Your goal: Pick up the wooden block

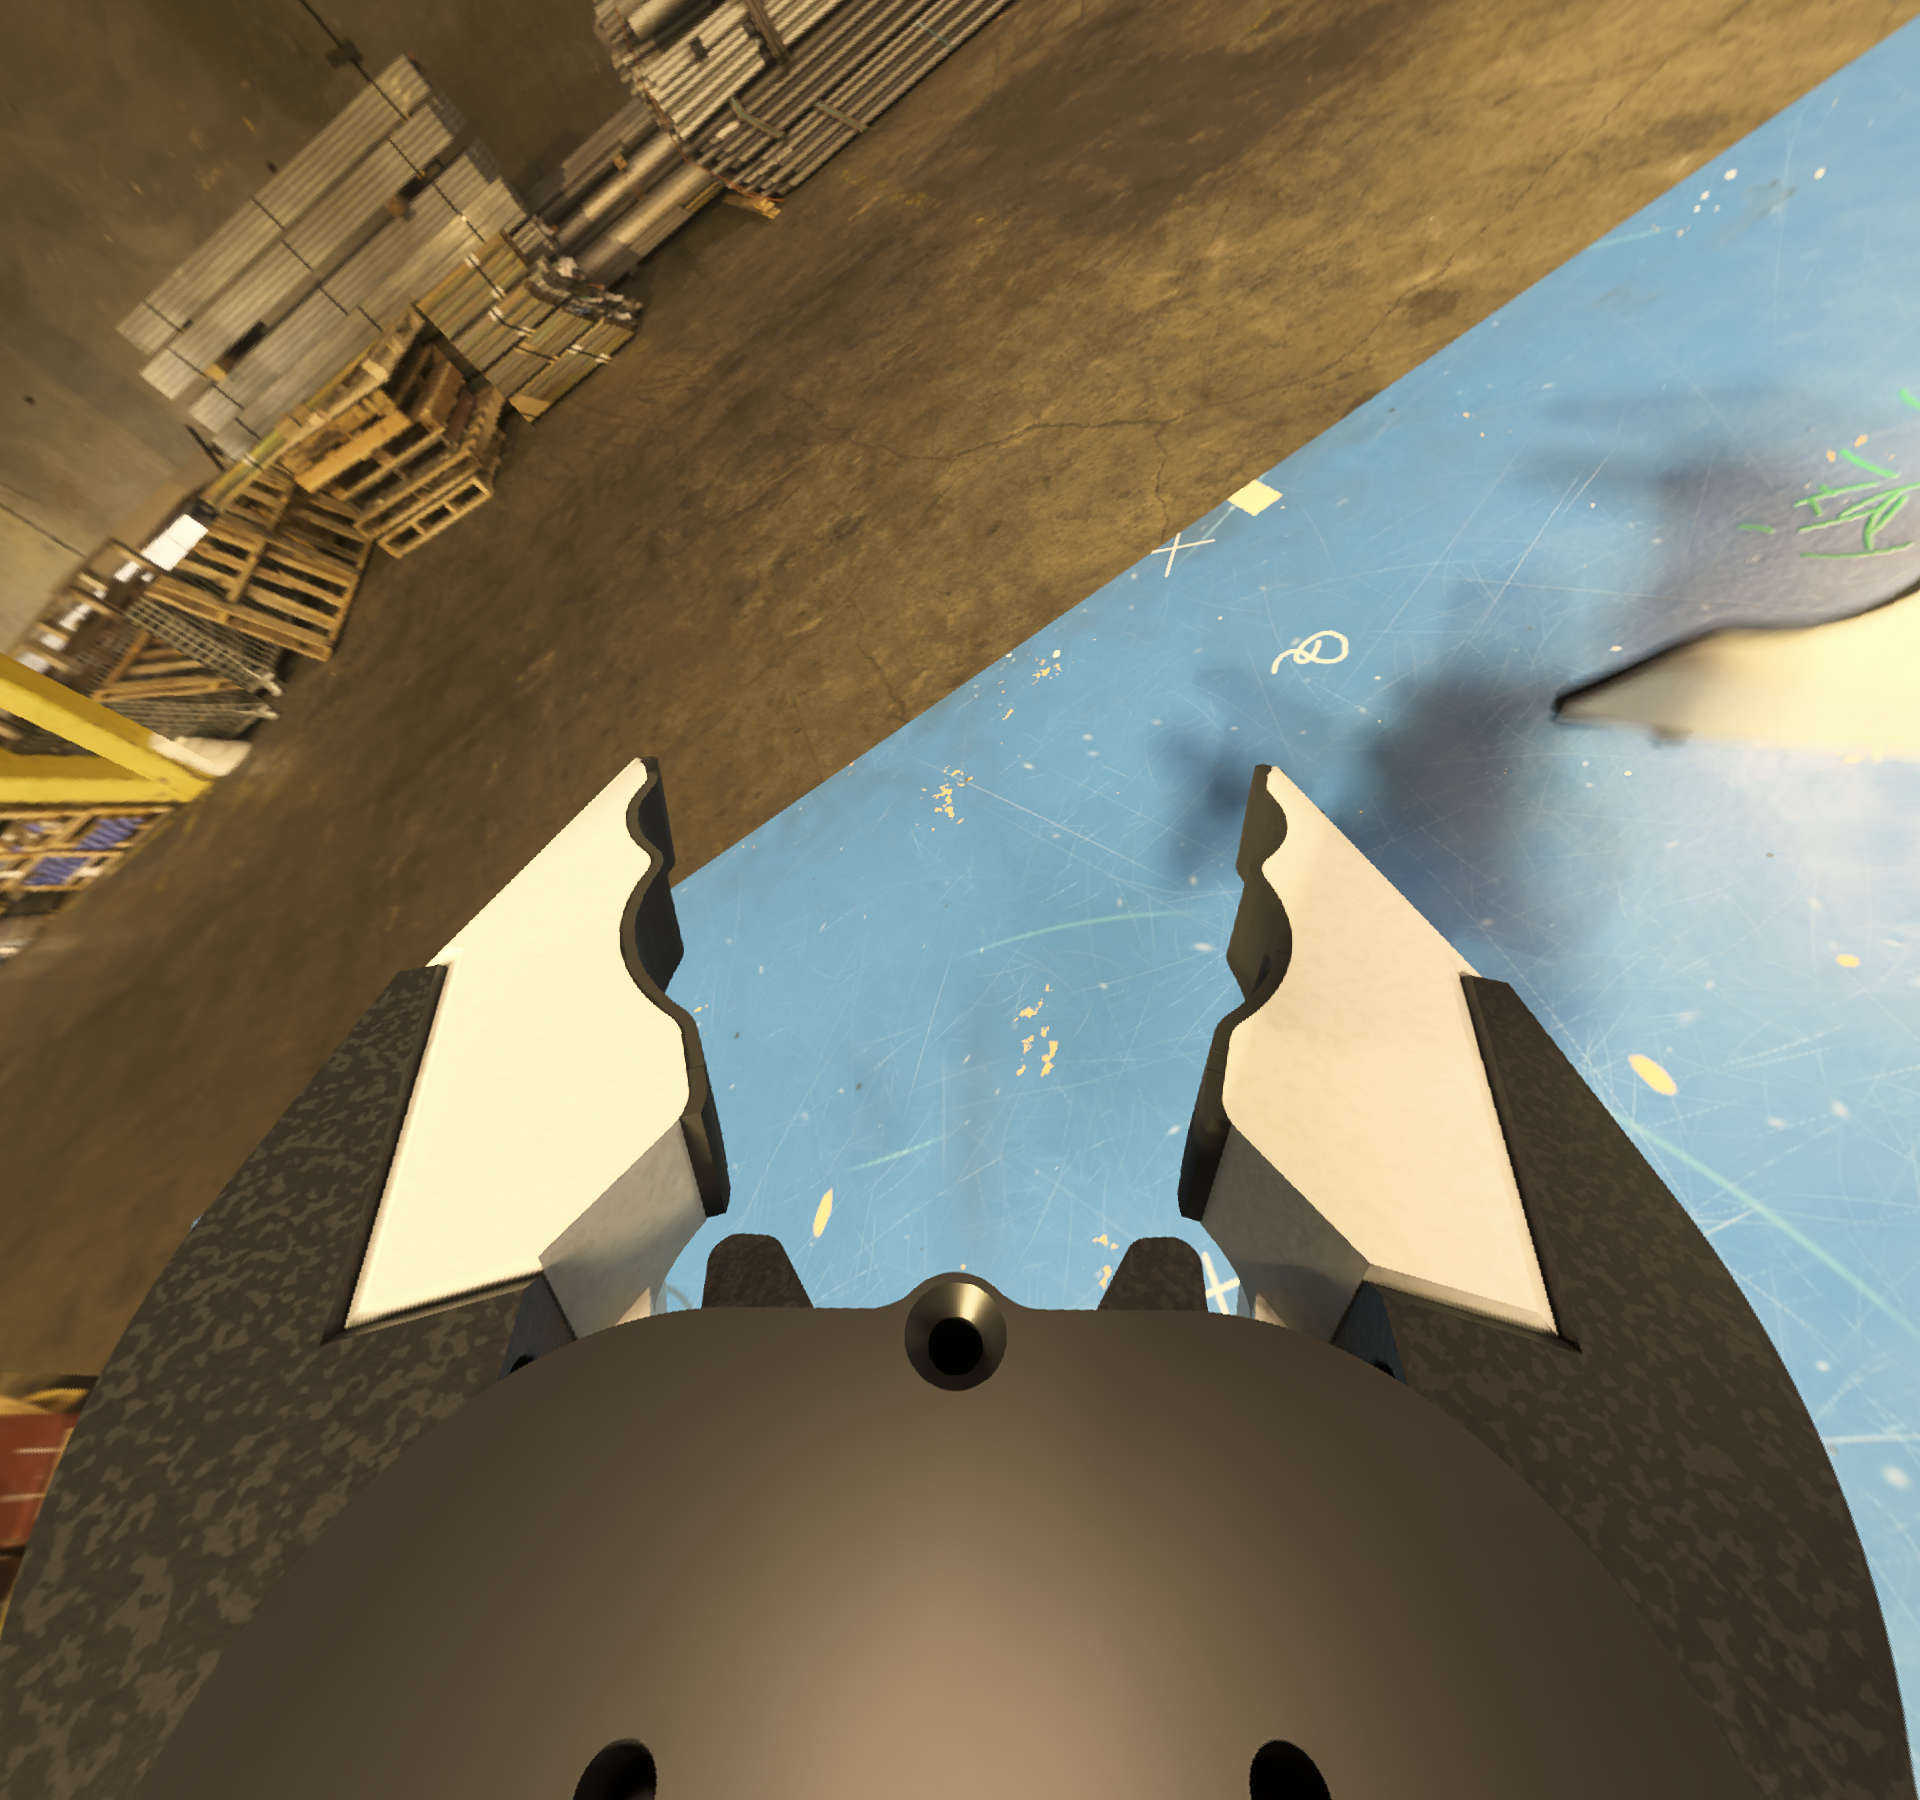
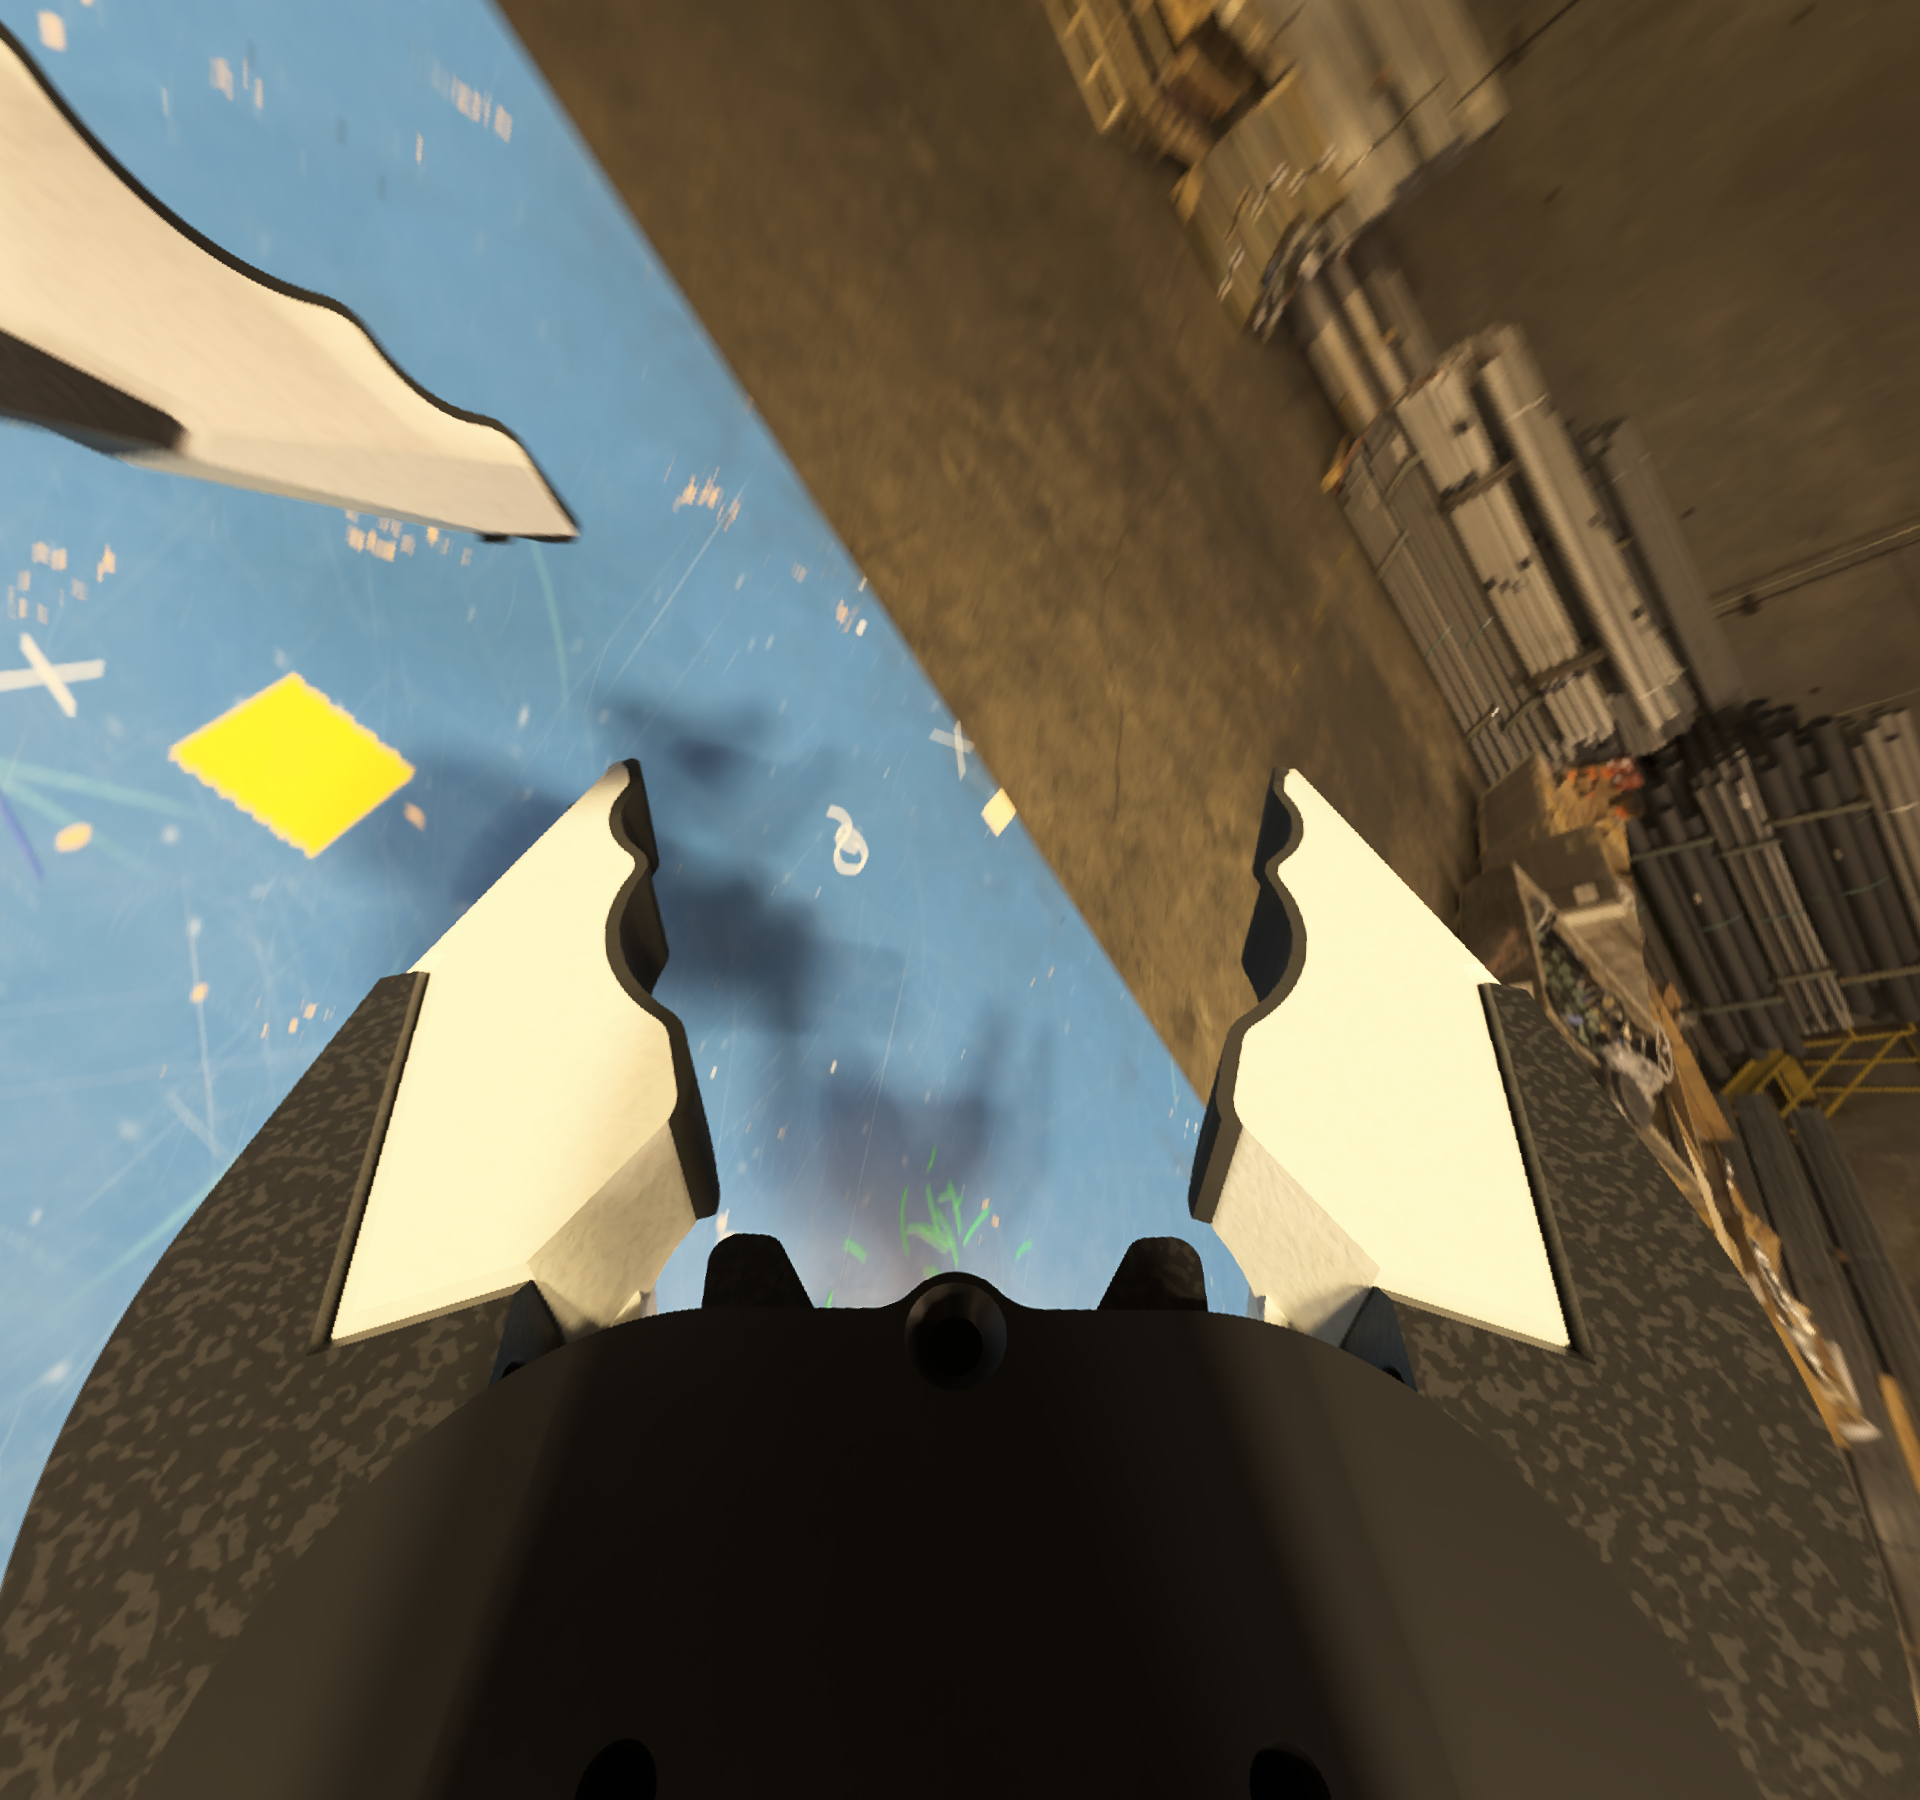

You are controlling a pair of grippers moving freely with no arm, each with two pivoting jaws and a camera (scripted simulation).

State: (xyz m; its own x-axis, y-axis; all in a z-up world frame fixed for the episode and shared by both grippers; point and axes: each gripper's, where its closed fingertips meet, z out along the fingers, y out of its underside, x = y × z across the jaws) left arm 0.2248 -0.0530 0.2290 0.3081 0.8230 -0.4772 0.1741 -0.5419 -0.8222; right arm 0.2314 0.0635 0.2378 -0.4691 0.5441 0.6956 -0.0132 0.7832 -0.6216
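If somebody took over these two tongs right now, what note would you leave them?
Left tongs: open, empty, above the blue table near its edge.
Right tongs: open, empty, also over the table edge.
Wooden block: not in either view.
A flat yellow square lies on the table left of the right tongs; it may be only a marking.
Done: nothing grasped.
Left: find the block, close on it, lift.

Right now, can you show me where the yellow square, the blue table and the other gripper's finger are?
yellow square [image 2: 291, 763], right wrist view, its flat middle.
blue table [image 1: 1039, 971], left wrist view, bare scratched top.
other gripper's finger [image 2: 260, 379], right wrist view, its pale side face.
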